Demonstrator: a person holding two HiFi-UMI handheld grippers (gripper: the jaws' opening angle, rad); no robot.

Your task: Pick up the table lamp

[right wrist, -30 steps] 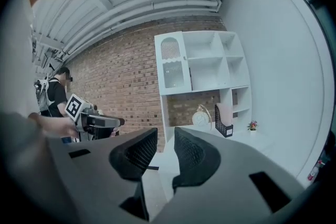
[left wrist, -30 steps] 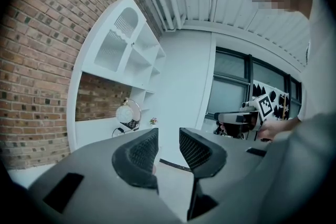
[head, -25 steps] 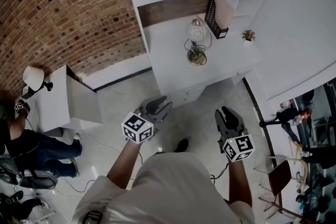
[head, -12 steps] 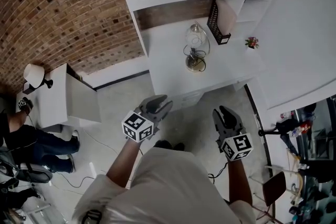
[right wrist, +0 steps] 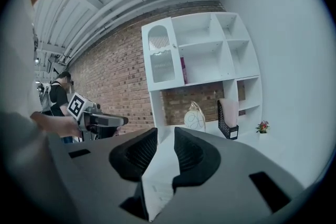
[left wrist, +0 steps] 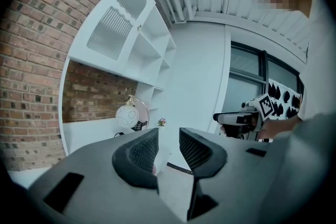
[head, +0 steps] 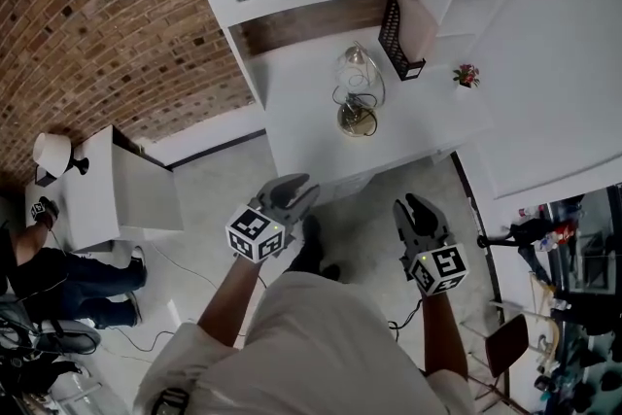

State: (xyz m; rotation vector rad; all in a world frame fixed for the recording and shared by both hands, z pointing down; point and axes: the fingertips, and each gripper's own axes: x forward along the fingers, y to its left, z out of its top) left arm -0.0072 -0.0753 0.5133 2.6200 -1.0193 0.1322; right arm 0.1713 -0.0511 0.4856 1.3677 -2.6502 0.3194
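Head view, read from left to right. The left gripper [head: 303, 190] is held out over the floor, its jaws set a narrow way apart with nothing between them. Ahead of both pairs of jaws and well apart from them, roughly between their two lines of reach, the table lamp [head: 358, 92] stands upright on the white bench [head: 301, 126]. It is a pale globe hung inside a hoop over a round base, with a dark cord [head: 340, 98] looped beside the base. Just past the lamp on the right gripper's side stands a black file holder [head: 400, 32], and a small flower pot [head: 466, 73] sits farther out that way. The right gripper [head: 409, 206] likewise has its jaws slightly parted and empty. No part of the pick-up is done yet. Likely hazards:

- Both gaps look too narrow for globe or base, so jaws not widened first would push the lamp rather than take it.
- A grip on the smooth globe may slip or set it swinging.
- The looped cord may snag on the lift.
- A wide approach from the right could knock the file holder.
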